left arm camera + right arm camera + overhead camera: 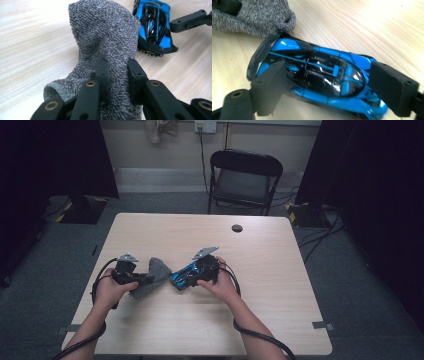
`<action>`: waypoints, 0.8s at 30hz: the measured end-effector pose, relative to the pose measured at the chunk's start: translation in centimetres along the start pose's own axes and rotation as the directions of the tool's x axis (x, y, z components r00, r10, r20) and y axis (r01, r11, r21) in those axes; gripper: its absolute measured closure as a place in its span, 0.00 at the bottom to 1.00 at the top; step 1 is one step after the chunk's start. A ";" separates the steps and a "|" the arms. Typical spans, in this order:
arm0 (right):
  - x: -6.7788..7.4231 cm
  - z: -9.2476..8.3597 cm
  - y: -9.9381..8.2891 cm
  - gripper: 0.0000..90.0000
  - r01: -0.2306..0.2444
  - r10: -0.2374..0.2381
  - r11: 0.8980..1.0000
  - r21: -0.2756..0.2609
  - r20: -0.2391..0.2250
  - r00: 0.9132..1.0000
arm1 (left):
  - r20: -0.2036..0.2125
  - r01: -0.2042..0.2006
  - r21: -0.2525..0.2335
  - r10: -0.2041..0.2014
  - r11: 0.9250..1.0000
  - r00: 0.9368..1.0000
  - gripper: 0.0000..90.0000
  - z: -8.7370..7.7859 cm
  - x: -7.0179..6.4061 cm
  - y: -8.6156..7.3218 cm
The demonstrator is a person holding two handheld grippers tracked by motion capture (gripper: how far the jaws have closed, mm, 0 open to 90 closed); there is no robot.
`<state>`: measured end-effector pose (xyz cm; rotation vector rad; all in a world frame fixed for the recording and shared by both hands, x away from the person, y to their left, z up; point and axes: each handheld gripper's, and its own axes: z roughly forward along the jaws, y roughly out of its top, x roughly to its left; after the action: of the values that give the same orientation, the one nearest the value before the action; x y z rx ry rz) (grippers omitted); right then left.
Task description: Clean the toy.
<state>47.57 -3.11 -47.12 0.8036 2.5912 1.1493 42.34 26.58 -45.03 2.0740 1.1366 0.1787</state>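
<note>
high view: left gripper [141, 279] on grey sock [153, 277], right gripper [184, 276] at blue toy car [183, 275], both mid-table [260, 285], sock and car nearly touching.
left gripper view: jaws clamped on sock [105, 45], car [155, 25] just beyond.
right gripper view: jaws spread, straddling car [322, 80], not pinching; sock [254, 17] at car's tail.

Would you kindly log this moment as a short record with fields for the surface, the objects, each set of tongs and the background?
surface: light wooden table
object 1: grey knitted sock, bunched, partly lifted
object 2: blue and black toy car, beside the sock
left tongs: shut on the sock, fabric pinched between the jaws
right tongs: jaws on either side of the car, grip uncertain
background: black folding chair behind the table
</note>
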 end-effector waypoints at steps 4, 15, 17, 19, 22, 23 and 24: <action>-0.5 -1.3 -0.4 0.16 0.005 -0.005 1.000 -0.003 -0.006 1.000 | -0.002 -0.001 -0.019 0.001 1.000 1.000 0.83 -0.9 -0.2 0.7; -1.4 -5.4 -0.9 0.16 0.021 -0.023 0.999 -0.042 -0.044 0.999 | 0.010 -0.039 -0.043 0.039 0.998 0.999 0.84 -2.5 -2.2 4.0; -1.5 -6.0 -0.8 0.16 0.022 -0.024 0.998 -0.053 -0.051 0.998 | 0.018 -0.050 -0.050 0.051 0.997 0.999 0.84 -2.4 -2.8 4.7; -1.5 -6.6 -0.8 0.16 0.027 -0.030 0.998 -0.056 -0.057 0.998 | 0.028 -0.064 -0.059 0.066 0.996 0.997 0.84 -2.2 -3.5 5.4; -1.5 -7.5 -0.7 0.16 0.041 -0.046 0.997 -0.064 -0.068 0.997 | 0.045 -0.086 -0.058 0.089 0.995 0.995 0.84 -1.5 -4.6 6.3; -1.5 -7.9 -0.7 0.16 0.049 -0.054 0.997 -0.067 -0.066 0.996 | 0.053 -0.092 -0.053 0.094 0.994 0.994 0.84 -1.1 -5.0 6.5; -1.5 -8.1 -0.6 0.16 0.059 -0.064 0.996 -0.071 -0.068 0.996 | 0.058 -0.100 -0.049 0.103 0.994 0.993 0.84 -0.8 -5.3 6.8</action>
<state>45.47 -9.37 -42.09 0.6762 2.5967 1.2630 43.32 20.71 -38.77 2.0836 0.9827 0.1886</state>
